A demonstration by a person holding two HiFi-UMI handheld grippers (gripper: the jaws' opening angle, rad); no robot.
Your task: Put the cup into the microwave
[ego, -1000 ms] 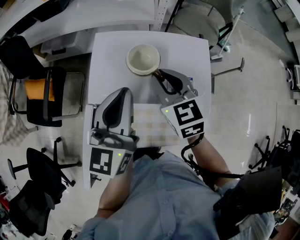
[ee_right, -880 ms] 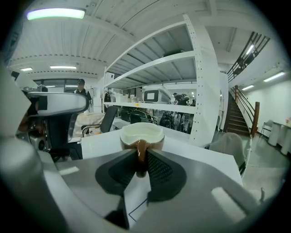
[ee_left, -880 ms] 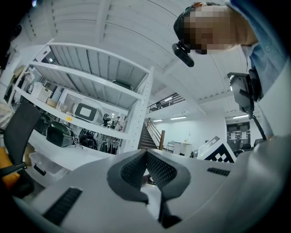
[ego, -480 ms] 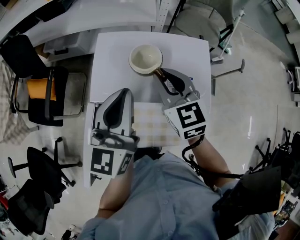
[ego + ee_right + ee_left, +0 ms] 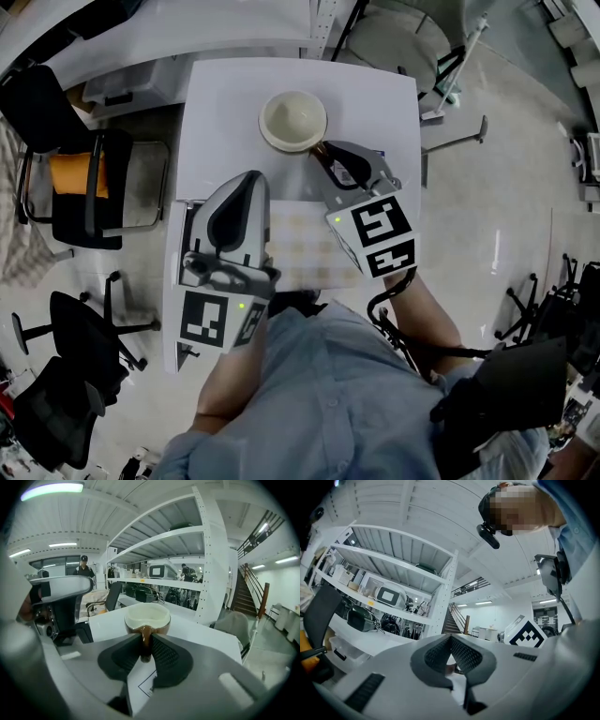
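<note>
The cup (image 5: 293, 120), cream inside and brown outside, is on the white table (image 5: 375, 94) at its far middle. My right gripper (image 5: 323, 150) reaches it from the near right, and its pads sit on both sides of the brown handle. In the right gripper view the cup (image 5: 147, 616) is straight ahead, with the handle pinched between the jaws of my right gripper (image 5: 146, 646); these jaws are opening slightly. My left gripper (image 5: 246, 183) hovers level at the near left, shut with nothing in it. Its tips meet in the left gripper view (image 5: 450, 641).
A checkered mat (image 5: 300, 248) lies on a white unit below the grippers, close to me. Office chairs (image 5: 84, 187) stand left of the table and a grey chair (image 5: 394, 37) behind it. White shelving (image 5: 206, 550) rises beyond the table.
The cup and my right gripper have shifted slightly to the right on the table. My left gripper has stayed where it was.
</note>
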